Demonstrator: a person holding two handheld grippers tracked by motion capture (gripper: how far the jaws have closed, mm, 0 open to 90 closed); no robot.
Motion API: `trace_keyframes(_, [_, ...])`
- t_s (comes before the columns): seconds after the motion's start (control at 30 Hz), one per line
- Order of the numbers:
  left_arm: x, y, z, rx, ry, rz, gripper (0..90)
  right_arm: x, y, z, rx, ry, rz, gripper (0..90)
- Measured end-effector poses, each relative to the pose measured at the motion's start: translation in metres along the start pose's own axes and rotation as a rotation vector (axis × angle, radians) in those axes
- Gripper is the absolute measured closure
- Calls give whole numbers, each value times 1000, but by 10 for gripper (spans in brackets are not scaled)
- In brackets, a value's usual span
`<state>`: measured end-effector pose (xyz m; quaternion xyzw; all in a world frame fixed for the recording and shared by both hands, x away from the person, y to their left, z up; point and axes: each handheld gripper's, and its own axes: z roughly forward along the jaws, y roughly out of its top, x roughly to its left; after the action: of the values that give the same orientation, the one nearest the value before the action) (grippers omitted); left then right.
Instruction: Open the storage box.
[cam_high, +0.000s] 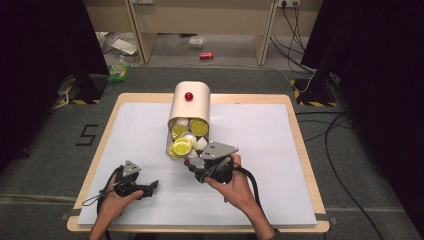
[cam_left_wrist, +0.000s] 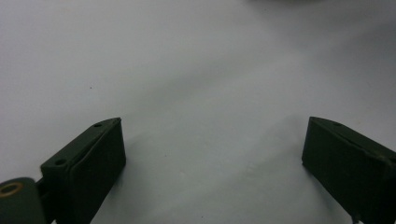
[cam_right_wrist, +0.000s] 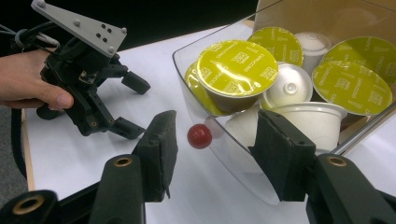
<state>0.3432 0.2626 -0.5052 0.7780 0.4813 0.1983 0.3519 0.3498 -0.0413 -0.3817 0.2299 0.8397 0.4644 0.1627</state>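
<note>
A beige capsule holder (cam_high: 192, 105) with a red knob (cam_high: 188, 96) on it stands at the table's middle. Its clear drawer (cam_high: 172, 145) is pulled out toward me, full of yellow-lidded capsules (cam_right_wrist: 236, 67) and white capsules (cam_right_wrist: 292, 86). A small red knob (cam_right_wrist: 199, 136) sticks out from the drawer's clear front (cam_right_wrist: 224, 156). My right gripper (cam_right_wrist: 215, 140) is open, with the knob between its jaws and touching neither pad; its right jaw lies close against the clear wall. In the high view the right gripper (cam_high: 192, 164) sits at the drawer's near end. My left gripper (cam_high: 151, 187) (cam_left_wrist: 212, 140) rests open over the bare white mat.
The white mat (cam_high: 260, 150) covers a wooden table (cam_high: 300, 130) whose edges show all round. The left gripper (cam_right_wrist: 135, 106) and its hand lie left of the drawer in the right gripper view. Cables (cam_high: 330, 130), a red can (cam_high: 206, 55) and litter lie on the floor beyond.
</note>
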Motion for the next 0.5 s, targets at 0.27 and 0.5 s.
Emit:
trace_keyframes(0.27, [0,0,0,0,0,0,53,2,-1,-1,5,1,-4,490])
trace_keyframes(0.5, [0,0,0,0,0,0,53,3,-2,-2,6,4,-11,490])
